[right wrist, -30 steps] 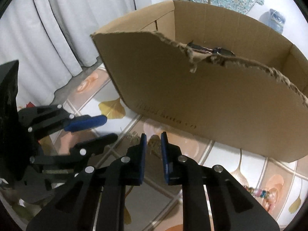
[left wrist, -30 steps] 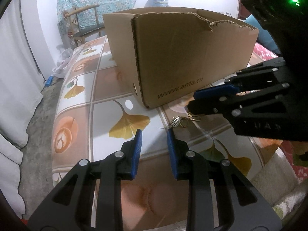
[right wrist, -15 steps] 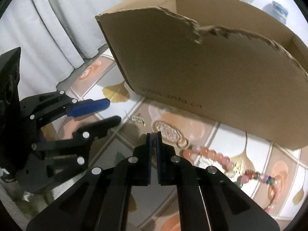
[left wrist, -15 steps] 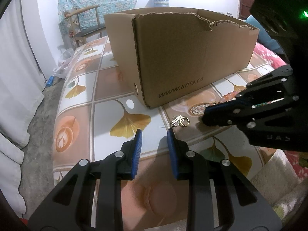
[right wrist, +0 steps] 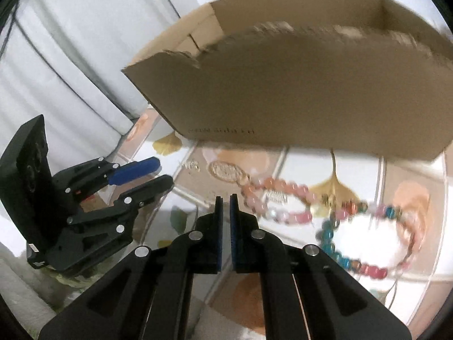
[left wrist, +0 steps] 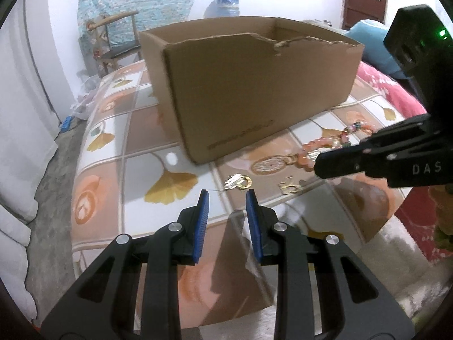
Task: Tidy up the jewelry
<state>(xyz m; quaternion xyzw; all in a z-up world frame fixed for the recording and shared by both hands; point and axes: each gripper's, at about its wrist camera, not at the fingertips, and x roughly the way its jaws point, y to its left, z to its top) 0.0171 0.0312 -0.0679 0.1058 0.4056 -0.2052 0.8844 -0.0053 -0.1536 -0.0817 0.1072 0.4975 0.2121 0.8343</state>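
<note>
Left wrist view: the left gripper [left wrist: 227, 195] hovers over the table [left wrist: 119, 187] near its front edge, jaws partly apart with nothing between them. Just ahead lie a gold earring [left wrist: 237, 182] and a second gold piece [left wrist: 290, 186], with bare tabletop to their left. Behind stands the open box [left wrist: 254, 96], its top edge torn; its inside is hidden. The right gripper [left wrist: 321, 165] reaches in from the right over a pink bracelet [left wrist: 311, 153].

Right wrist view: the right gripper [right wrist: 225, 198] is closed and empty above the table [right wrist: 402, 170]. The pink bracelet [right wrist: 277, 198] and a multicoloured bracelet [right wrist: 368, 238] lie in front of the box [right wrist: 297, 93], near the table's right edge. The left gripper [right wrist: 158, 172] sits at left.
</note>
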